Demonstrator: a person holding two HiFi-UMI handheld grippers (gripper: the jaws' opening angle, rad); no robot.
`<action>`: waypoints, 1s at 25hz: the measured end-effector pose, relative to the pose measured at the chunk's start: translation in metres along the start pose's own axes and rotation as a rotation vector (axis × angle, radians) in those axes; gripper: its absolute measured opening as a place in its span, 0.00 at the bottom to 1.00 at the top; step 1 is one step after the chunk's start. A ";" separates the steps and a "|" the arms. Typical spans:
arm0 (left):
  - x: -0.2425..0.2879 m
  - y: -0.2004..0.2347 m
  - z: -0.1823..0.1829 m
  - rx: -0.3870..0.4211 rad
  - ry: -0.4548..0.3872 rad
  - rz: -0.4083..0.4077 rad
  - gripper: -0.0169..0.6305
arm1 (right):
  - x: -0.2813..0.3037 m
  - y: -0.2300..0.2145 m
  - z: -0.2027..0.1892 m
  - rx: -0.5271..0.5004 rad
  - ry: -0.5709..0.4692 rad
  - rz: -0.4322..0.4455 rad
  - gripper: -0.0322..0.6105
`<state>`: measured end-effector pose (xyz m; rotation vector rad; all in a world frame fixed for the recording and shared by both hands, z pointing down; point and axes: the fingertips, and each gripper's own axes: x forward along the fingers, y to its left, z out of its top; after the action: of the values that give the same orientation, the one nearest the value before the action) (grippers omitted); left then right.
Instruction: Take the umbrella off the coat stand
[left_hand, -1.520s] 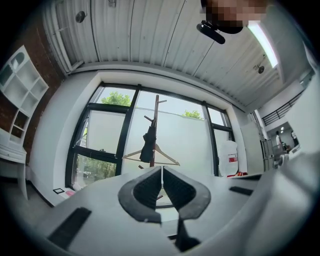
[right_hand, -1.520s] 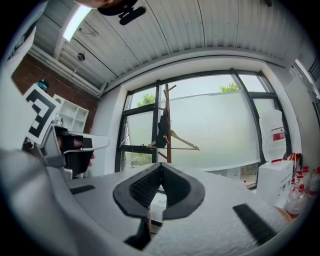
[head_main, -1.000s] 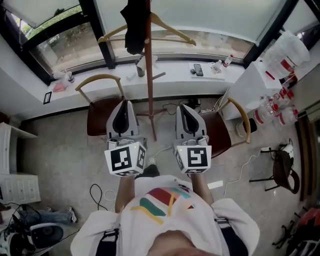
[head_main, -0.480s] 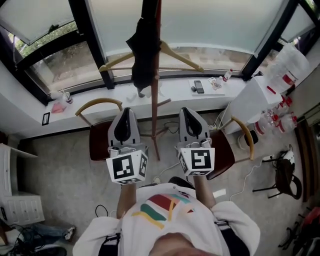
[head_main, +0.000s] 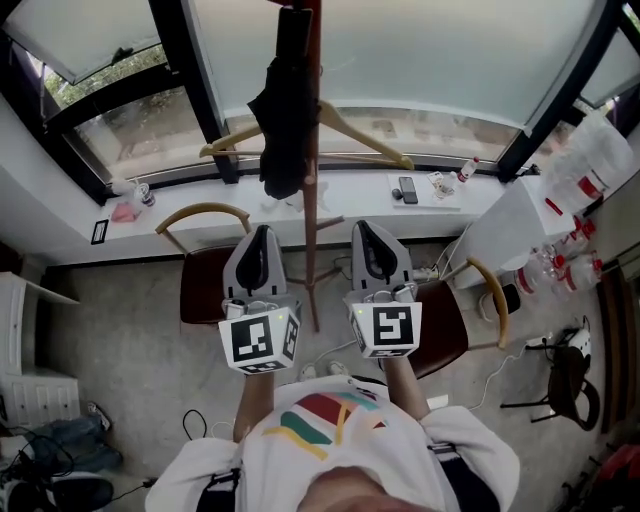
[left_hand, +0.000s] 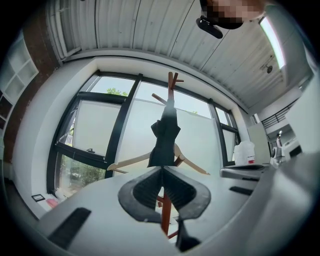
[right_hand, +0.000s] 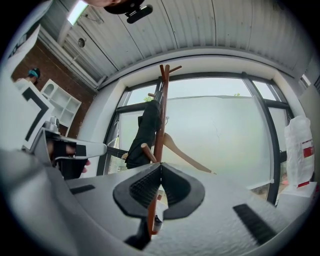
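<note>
Black umbrella (head_main: 284, 120) hung on the stand (head_main: 312, 235), ahead and between both claws; left claw (head_main: 262, 238) and right claw (head_main: 367, 232) were closed together, empty.

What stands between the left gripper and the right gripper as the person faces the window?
The coat stand pole stands between the left gripper and the right gripper, apart from both. The head view shows this.
</note>
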<state>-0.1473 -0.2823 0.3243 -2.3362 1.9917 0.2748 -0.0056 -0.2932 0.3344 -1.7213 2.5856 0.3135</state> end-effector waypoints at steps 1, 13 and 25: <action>0.001 -0.001 0.000 0.001 -0.001 0.004 0.04 | 0.001 0.001 0.001 -0.002 -0.002 0.010 0.05; 0.007 -0.008 -0.003 0.018 0.005 0.035 0.04 | 0.005 -0.004 -0.009 0.037 0.001 0.060 0.05; 0.043 -0.012 0.053 0.003 -0.075 -0.071 0.27 | -0.005 -0.008 -0.009 0.041 -0.002 0.062 0.05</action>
<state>-0.1337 -0.3136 0.2642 -2.3519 1.8694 0.3498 0.0046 -0.2936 0.3422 -1.6300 2.6283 0.2612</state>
